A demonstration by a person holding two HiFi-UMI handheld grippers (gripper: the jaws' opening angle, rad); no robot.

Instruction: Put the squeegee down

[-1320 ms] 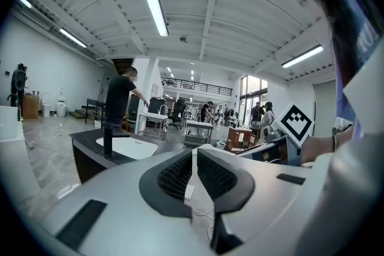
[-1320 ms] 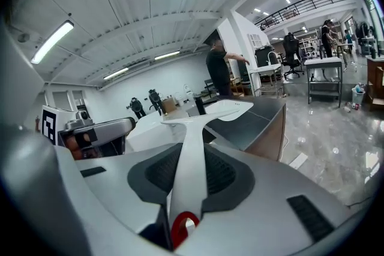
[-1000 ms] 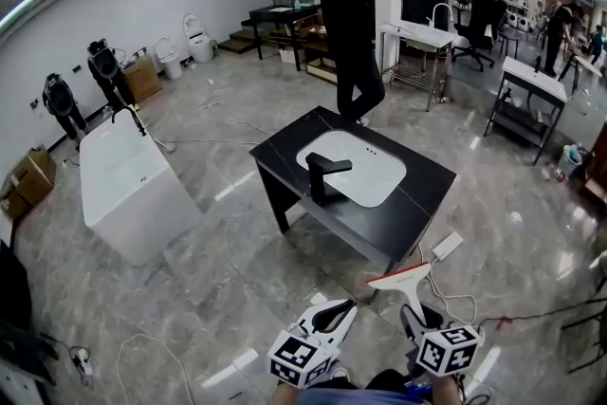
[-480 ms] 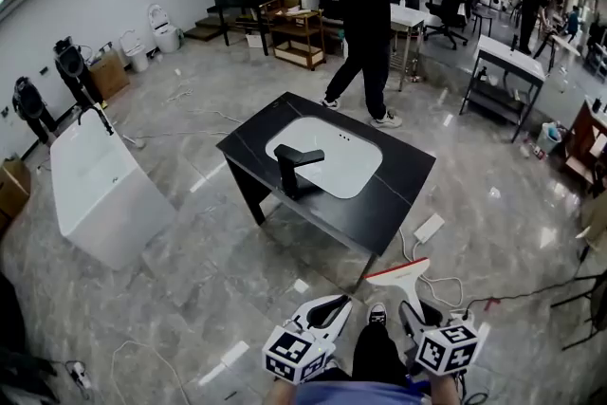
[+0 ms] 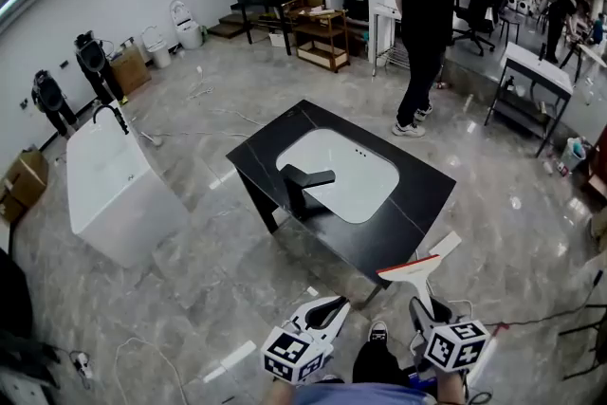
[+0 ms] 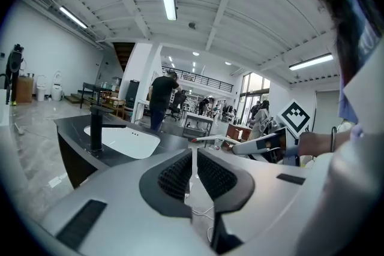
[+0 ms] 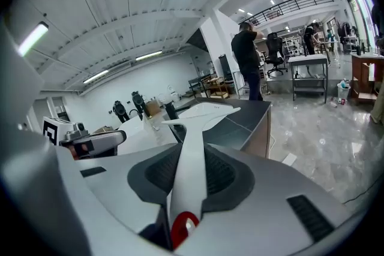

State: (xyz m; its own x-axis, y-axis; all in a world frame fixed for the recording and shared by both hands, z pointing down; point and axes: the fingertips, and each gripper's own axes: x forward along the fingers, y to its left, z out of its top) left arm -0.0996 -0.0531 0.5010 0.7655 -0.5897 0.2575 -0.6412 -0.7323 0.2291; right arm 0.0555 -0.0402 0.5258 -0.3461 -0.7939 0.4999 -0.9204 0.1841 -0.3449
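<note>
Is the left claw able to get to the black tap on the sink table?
Probably yes: nothing stands between the left claw and the black tap, only floor and countertop, though it's not close yet.

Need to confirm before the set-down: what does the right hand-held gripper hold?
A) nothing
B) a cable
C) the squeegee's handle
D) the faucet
C: the right hand-held gripper is shut on the handle of the squeegee, whose white blade points out ahead of the jaws.
</note>
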